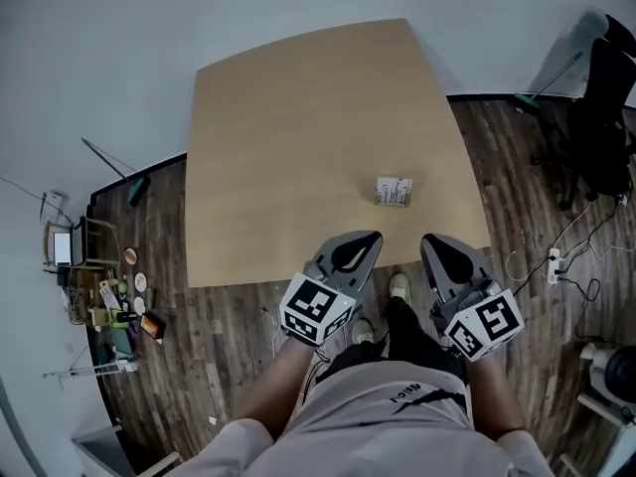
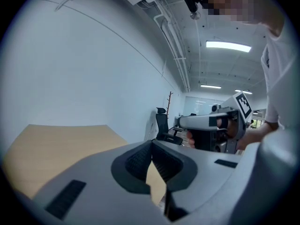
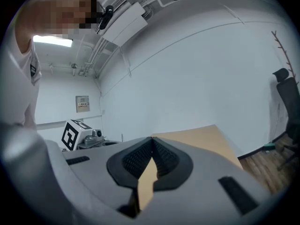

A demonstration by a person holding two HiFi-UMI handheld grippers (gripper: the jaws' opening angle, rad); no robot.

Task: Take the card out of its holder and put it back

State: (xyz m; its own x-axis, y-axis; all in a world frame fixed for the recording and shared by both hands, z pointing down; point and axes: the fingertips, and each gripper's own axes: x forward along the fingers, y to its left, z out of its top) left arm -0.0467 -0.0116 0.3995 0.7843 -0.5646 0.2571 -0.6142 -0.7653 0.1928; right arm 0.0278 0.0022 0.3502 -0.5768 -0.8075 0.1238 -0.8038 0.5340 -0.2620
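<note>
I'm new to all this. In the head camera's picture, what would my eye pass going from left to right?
Floor clutter → left gripper → card holder → right gripper → power strip → black chair.

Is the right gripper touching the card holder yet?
Apart. The head view shows bare table between the right gripper and the card holder. The right gripper view shows the jaws shut with nothing between them.

card holder (image 1: 395, 191) details too small
</note>
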